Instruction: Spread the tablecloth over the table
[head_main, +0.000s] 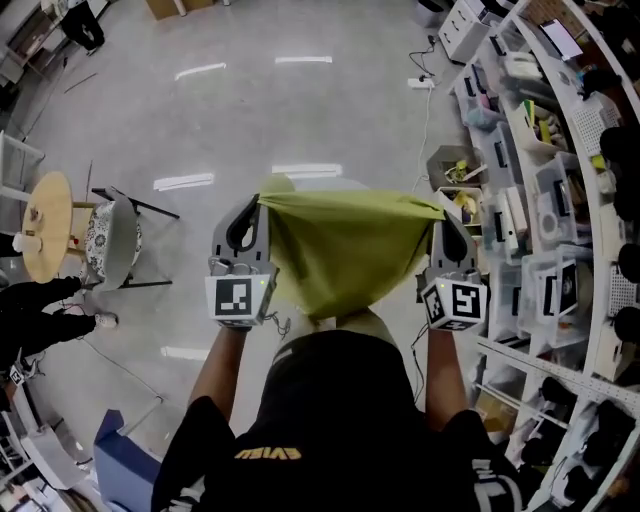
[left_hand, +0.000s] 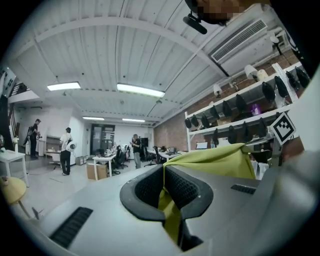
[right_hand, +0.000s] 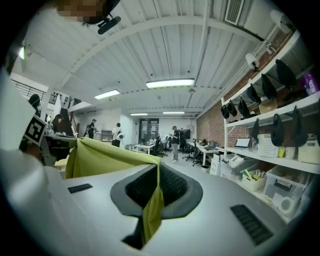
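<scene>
Yellow-green tablecloth (head_main: 345, 255) clamped in left tool (head_main: 258, 205) and right tool (head_main: 441, 220); carry taut, level, off the floor (head_main: 250, 110).

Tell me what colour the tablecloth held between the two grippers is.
The tablecloth is plain yellow-green, clearest in the head view.

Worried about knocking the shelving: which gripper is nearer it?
The right gripper, shut on the green tablecloth, is beside the shelving; the left gripper holds the cloth's other end over the floor.
</scene>
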